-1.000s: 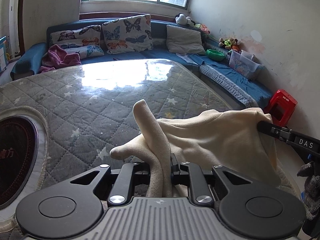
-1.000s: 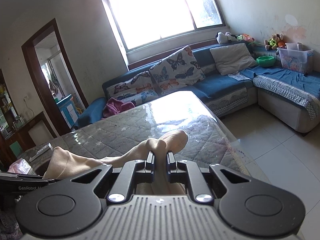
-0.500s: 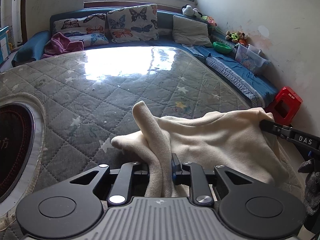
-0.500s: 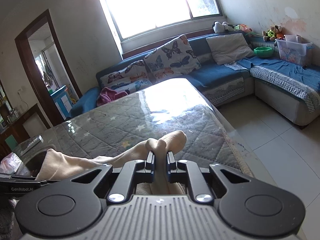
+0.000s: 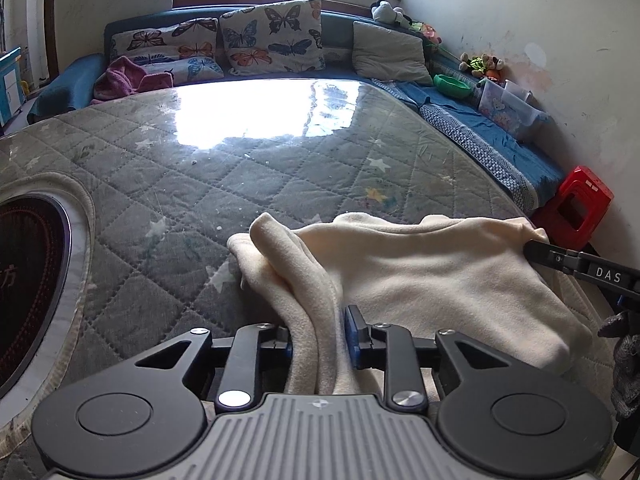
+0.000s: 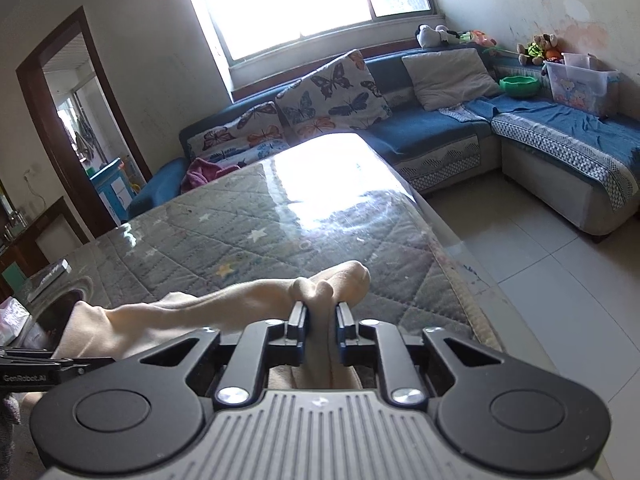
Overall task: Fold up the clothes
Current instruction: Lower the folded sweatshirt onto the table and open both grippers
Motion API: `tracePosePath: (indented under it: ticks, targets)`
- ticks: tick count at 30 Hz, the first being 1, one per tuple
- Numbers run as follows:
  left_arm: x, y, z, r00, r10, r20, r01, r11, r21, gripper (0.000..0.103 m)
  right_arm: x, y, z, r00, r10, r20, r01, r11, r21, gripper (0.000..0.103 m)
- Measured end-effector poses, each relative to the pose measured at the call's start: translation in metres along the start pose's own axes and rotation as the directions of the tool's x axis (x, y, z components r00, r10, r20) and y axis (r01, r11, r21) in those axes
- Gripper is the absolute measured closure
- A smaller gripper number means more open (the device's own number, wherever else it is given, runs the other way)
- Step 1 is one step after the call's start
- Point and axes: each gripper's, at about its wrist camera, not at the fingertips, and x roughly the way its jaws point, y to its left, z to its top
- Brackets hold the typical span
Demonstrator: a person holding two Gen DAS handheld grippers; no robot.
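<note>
A cream fleece garment [image 5: 420, 268] hangs stretched between my two grippers over the near edge of the grey quilted table [image 5: 248, 168]. My left gripper [image 5: 320, 332] is shut on one bunched corner of it. My right gripper [image 6: 320, 322] is shut on the other corner, a cream fold [image 6: 332, 284] sticking out past the jaws. The right gripper also shows at the right edge of the left wrist view [image 5: 536, 250], pinching the cloth. The garment [image 6: 180, 316] runs left toward the left gripper's body [image 6: 36, 372]. Its lower part is hidden under the grippers.
A round dark inset [image 5: 28, 292] sits in the table at left. A blue corner sofa [image 6: 560, 136] with butterfly cushions [image 5: 276, 36] runs behind and to the right. A red stool [image 5: 580, 208] stands by the wall. Tiled floor [image 6: 540, 264] lies right of the table.
Both grippers have lowered and tilted down toward the table with the garment still held. The cloth now sags lower and its left fold rests nearer the table top.
</note>
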Motion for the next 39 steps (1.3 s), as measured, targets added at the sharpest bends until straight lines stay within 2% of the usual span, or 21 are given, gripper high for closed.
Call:
tracePosePath:
  ticks: [7, 15, 23, 39]
  targets:
    - [-0.001, 0.004, 0.001, 1.000, 0.020, -0.001, -0.020, 1.000, -0.009, 0.060, -0.005, -0.004, 0.003, 0.999, -0.040, 0.009, 0.040, 0.999, -0.012, 0.085]
    - [-0.006, 0.012, 0.004, 0.998, 0.056, 0.014, -0.055, 0.998, -0.037, 0.052, -0.008, 0.011, 0.010, 0.999, -0.004, 0.032, 0.005, 0.999, -0.045, 0.084]
    - [-0.010, 0.024, 0.014, 0.994, 0.101, 0.037, -0.098, 0.993, -0.062, 0.051, 0.009, 0.032, 0.011, 0.999, 0.042, 0.001, -0.042, 0.994, -0.097, 0.084]
    - [0.016, -0.008, 0.040, 0.996, 0.074, 0.051, -0.077, 0.996, 0.045, 0.051, 0.042, 0.051, 0.008, 0.998, -0.008, -0.063, -0.004, 0.984, -0.181, 0.083]
